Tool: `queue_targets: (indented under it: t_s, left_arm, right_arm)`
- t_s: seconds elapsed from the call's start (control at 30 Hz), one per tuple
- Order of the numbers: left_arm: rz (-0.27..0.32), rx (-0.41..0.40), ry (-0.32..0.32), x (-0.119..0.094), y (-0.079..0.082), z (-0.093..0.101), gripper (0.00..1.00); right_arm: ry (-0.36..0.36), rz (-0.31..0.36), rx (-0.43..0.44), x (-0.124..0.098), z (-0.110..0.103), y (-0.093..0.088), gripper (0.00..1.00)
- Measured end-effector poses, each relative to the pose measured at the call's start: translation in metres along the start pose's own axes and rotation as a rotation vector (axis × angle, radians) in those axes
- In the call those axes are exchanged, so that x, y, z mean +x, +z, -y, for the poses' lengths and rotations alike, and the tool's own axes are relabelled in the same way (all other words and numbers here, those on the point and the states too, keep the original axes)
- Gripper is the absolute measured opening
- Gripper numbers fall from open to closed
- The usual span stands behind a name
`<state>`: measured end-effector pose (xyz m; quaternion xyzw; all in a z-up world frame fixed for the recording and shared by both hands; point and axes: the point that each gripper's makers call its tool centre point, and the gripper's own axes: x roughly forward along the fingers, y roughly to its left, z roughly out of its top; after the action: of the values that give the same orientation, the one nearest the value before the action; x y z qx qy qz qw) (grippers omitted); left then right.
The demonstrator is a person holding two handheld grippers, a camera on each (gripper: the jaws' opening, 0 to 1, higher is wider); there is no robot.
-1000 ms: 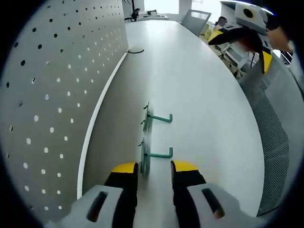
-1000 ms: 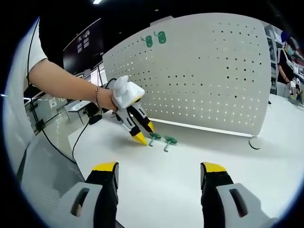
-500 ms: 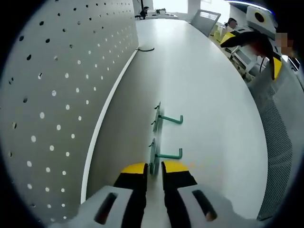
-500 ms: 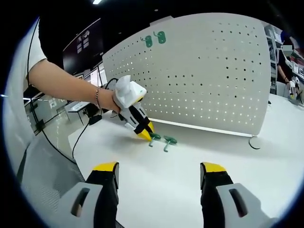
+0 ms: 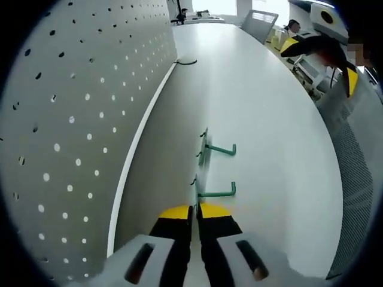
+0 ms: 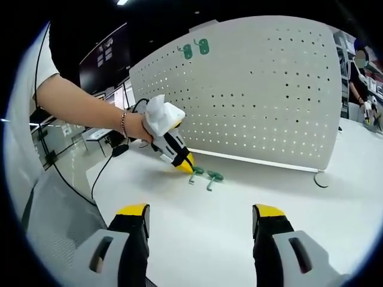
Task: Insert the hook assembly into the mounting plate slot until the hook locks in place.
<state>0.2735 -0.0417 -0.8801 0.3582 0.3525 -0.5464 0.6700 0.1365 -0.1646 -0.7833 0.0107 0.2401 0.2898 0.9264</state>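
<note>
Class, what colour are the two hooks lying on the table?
Green hooks; clearest in the left gripper view.

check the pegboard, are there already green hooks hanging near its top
Yes, in the right gripper view two green hooks hang near the top edge of the white pegboard.

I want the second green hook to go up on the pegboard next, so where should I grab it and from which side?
Take the farther green hook by its flat back plate, edge-on, along the table from the near end, as the left tongs grip the nearer hook. The plate stands upright, its arm pointing away from the pegboard, so its pegs would probably stay free.
</note>
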Motion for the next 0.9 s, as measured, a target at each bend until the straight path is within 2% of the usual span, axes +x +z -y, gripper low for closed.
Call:
queue_targets:
  t_s: [0.63,0.83,0.9]
  left_arm:
    - [0.012,0.01,0.005,0.0001,-0.0004,-0.0007,0.04]
    - [0.058,-0.019,0.029,-0.0021,-0.0028,-0.0009,0.04]
    - [0.096,-0.032,0.041,-0.0048,0.0011,-0.0026,0.04]
  right_arm:
    - [-0.003,0.007,0.007,-0.0006,0.0001,0.0025,0.67]
    - [-0.008,0.015,0.012,-0.0012,0.0014,0.0036,0.67]
    - [-0.008,0.016,0.013,-0.0013,0.0018,0.0036,0.67]
